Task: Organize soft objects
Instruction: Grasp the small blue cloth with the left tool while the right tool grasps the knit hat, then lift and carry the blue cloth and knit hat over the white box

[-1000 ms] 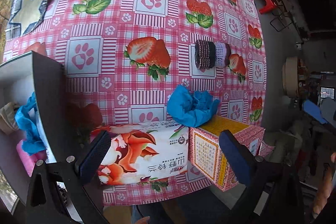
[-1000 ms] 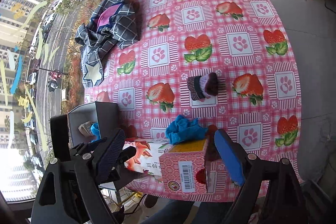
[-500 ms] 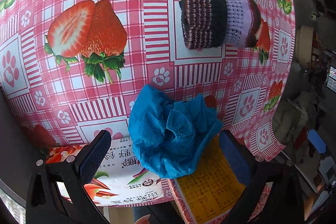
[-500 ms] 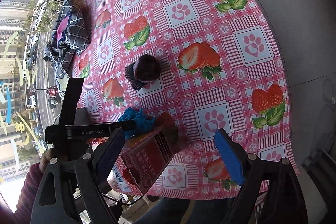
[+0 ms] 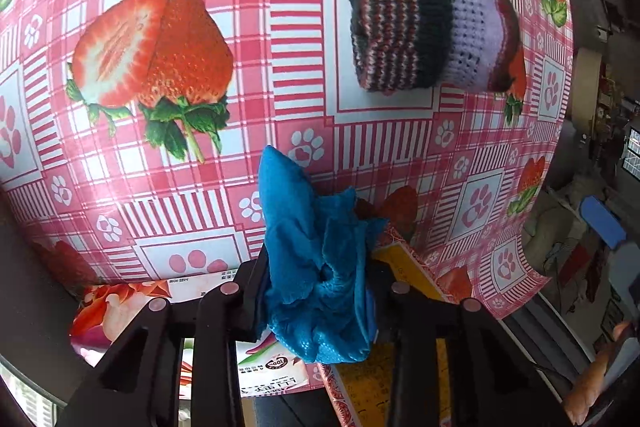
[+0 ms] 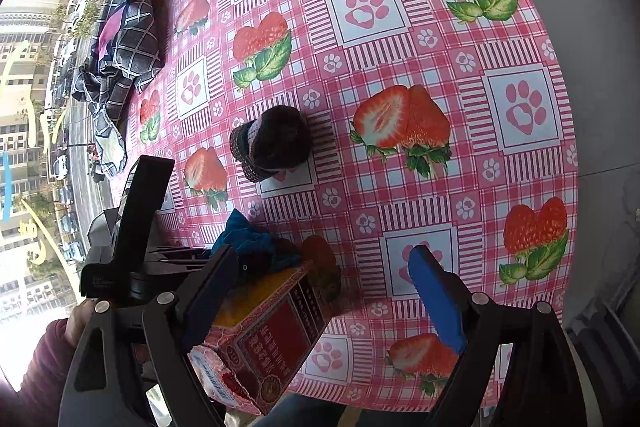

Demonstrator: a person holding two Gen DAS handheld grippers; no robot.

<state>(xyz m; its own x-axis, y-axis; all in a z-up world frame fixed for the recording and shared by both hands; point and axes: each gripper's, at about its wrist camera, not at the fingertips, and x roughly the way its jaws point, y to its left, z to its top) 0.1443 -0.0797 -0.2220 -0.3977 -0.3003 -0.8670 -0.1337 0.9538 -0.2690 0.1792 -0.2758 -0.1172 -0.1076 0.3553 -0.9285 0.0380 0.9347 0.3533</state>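
My left gripper (image 5: 316, 307) is shut on a crumpled blue cloth (image 5: 316, 267), which bulges out above the fingers near the table's front edge. The cloth also shows in the right wrist view (image 6: 250, 247), with the left gripper's body to its left. A striped knitted roll (image 5: 428, 31) lies on the strawberry tablecloth (image 5: 256, 67) beyond the cloth; it also shows in the right wrist view (image 6: 272, 143). My right gripper (image 6: 324, 287) is open and empty, above the table's near edge.
A red and yellow carton (image 6: 264, 335) and a flowered tissue pack (image 5: 132, 303) lie at the table's front edge. A checked dark garment (image 6: 120, 47) is heaped at the far left by the window. The floor drops off to the right.
My left gripper moved in on the blue cloth and closed on it. My right gripper swung to the right, away from the carton, and stayed open.
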